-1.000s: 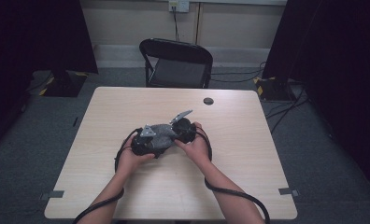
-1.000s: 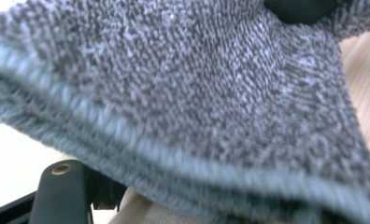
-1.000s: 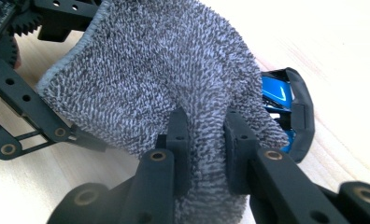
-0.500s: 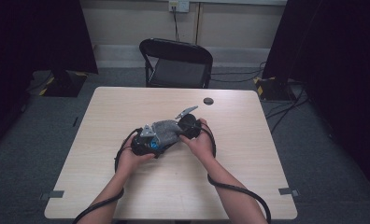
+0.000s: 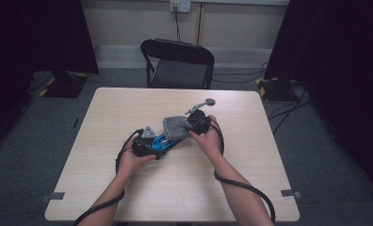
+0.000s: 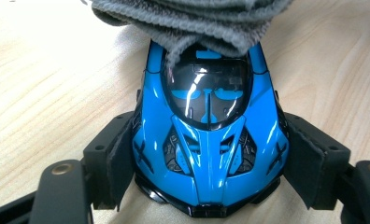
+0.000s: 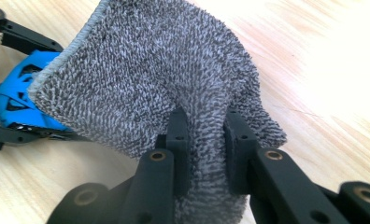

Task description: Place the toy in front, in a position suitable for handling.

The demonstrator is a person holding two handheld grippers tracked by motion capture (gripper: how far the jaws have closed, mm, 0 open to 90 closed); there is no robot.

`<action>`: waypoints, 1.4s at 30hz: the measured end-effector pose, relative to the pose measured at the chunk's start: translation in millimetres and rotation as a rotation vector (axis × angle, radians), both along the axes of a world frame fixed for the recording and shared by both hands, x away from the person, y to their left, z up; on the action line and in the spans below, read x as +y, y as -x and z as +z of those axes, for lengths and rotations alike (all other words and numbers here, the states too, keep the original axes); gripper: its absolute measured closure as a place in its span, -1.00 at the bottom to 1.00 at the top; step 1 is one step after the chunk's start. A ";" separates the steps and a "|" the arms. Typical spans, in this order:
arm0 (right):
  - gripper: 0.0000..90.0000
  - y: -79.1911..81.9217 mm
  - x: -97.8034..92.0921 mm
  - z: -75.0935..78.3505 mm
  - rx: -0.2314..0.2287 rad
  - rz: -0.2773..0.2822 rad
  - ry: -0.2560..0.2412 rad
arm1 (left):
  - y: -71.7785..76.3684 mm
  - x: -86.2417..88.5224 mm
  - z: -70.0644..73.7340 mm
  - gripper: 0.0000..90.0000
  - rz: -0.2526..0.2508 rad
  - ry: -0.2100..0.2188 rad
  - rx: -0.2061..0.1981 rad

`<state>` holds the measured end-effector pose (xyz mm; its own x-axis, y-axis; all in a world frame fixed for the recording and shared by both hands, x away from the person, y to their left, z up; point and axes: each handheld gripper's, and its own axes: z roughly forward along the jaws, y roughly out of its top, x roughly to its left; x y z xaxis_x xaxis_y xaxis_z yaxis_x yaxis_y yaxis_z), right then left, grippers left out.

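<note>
- The desk (image 5: 128, 188) carries everything near its middle.
- The grey cloth (image 7: 164, 88) is draped over one end of the toy car, bunched between the right hand-held gripper's (image 7: 205, 140) jaws, which pinch it tight.
- The blue toy car (image 6: 210, 140) lies on the desk centre, clamped at both flanks by the left hand-held gripper (image 6: 210, 163).
- A small dark round object (image 5: 210, 101), perhaps a cap, sits toward the far edge.

Car: glossy blue toy car (image 6: 210, 140), black canopy, wheels down on my table.
Cloth: grey terry cloth (image 7: 164, 93), bunched, draped over the car's far end.
</note>
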<state>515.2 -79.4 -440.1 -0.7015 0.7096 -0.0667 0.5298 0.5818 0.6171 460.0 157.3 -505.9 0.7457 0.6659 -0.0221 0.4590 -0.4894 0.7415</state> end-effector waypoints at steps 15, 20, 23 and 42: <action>0.67 -11.1 -13.3 -1.6 0.016 -0.051 -0.009 | 0.1 0.0 0.0 -0.44 0.000 0.001 0.001; 0.67 -14.2 -17.9 -2.3 0.023 -0.070 -0.018 | 0.0 -0.1 -0.1 -0.44 0.000 0.001 0.000; 0.67 -15.4 -20.5 -2.6 0.026 -0.079 -0.016 | 0.0 0.0 0.0 -0.44 0.000 0.001 0.001; 0.67 -11.6 -41.6 -11.2 0.041 -0.114 0.002 | 0.3 0.1 0.0 -0.43 0.000 0.000 0.000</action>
<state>526.8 -121.0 -451.3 -0.6188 0.7845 -0.0406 0.6174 0.5176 0.5925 459.7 157.4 -506.0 0.7456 0.6661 -0.0221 0.4590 -0.4892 0.7416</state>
